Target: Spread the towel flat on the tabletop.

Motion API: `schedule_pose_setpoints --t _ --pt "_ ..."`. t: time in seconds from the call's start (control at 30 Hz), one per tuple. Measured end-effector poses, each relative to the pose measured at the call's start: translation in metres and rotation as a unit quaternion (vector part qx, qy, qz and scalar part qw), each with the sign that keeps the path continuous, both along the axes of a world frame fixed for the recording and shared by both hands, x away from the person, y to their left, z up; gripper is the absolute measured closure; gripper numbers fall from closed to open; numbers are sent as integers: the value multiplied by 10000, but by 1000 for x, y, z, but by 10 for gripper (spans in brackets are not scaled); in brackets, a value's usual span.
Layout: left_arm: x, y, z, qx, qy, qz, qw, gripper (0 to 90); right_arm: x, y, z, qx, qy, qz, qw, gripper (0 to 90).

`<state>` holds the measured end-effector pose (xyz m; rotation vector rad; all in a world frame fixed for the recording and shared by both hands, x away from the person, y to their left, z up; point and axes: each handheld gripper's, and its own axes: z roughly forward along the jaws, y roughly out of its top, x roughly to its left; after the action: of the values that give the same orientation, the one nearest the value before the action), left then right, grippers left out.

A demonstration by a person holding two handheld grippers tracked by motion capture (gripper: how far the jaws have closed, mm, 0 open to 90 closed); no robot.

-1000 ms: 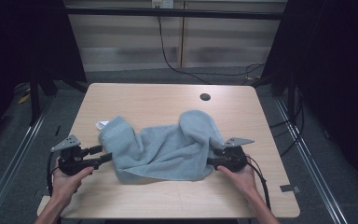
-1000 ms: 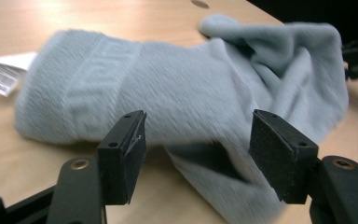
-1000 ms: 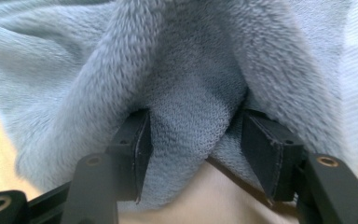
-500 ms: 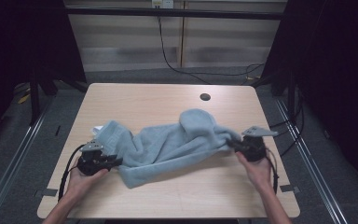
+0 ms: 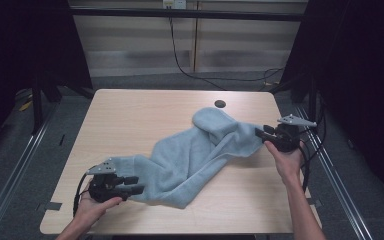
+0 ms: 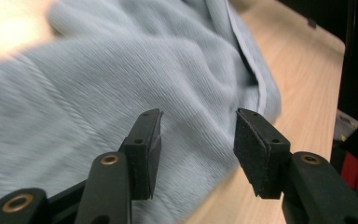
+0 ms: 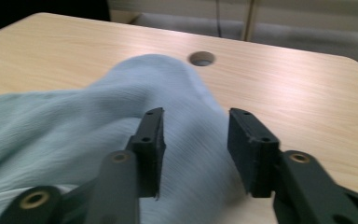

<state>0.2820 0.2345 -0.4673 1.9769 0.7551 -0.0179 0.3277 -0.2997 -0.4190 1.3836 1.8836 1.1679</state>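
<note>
Your left claw (image 5: pixel 132 185) sits at about 7 o'clock on the tabletop (image 5: pixel 130 120); in the left gripper view its jaws stand apart, released, with the towel (image 6: pixel 121 93) lying just past the pads (image 6: pixel 249 140); nothing clamped between them. Your right claw (image 5: pixel 261 134) is at about 3 o'clock, near the right edge; in the right gripper view its jaws are also spread wide, released, with the cloth passing under and between them (image 7: pixel 193 140); whether the fabric touches the pads can't be told.

The towel (image 5: pixel 190 155) is light blue-grey and lies crumpled in a diagonal band across the tabletop, from 7 o'clock up to 2 o'clock; its lower-left end is just beside the left claw, its upper-right end reaches the right claw. A rounded hump of cloth rises at the far end, just below the round hole (image 5: pixel 220 104) in the tabletop at 12 to 1 o'clock; a hemmed edge shows in the left gripper view.
</note>
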Motion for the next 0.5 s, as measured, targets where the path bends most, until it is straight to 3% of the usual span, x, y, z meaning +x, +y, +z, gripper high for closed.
schedule_pose_setpoints --t 0.07,0.13,0.2,0.3,0.37,0.47,0.5 --pt "4 4 8 -61 -121 81 9999 521 -11 12 -1 160 -14 343 9993 537" --pt "10 5 14 -46 -315 207 9993 527 -21 30 -7 121 121 669 9976 533" --pt "22 5 18 -19 -386 330 9987 521 -29 51 -16 178 276 1051 9939 529" --pt "45 6 18 42 -390 543 9978 489 -38 85 -30 151 469 1602 9859 528" --pt "60 7 15 231 -377 621 9971 454 -41 106 -38 185 592 1912 9796 515" --pt "75 13 -1 100 -202 969 9950 416 -44 137 -50 220 794 2333 9689 482" --pt "76 13 -5 309 -193 953 9948 415 -46 146 -53 151 835 2464 9654 464"
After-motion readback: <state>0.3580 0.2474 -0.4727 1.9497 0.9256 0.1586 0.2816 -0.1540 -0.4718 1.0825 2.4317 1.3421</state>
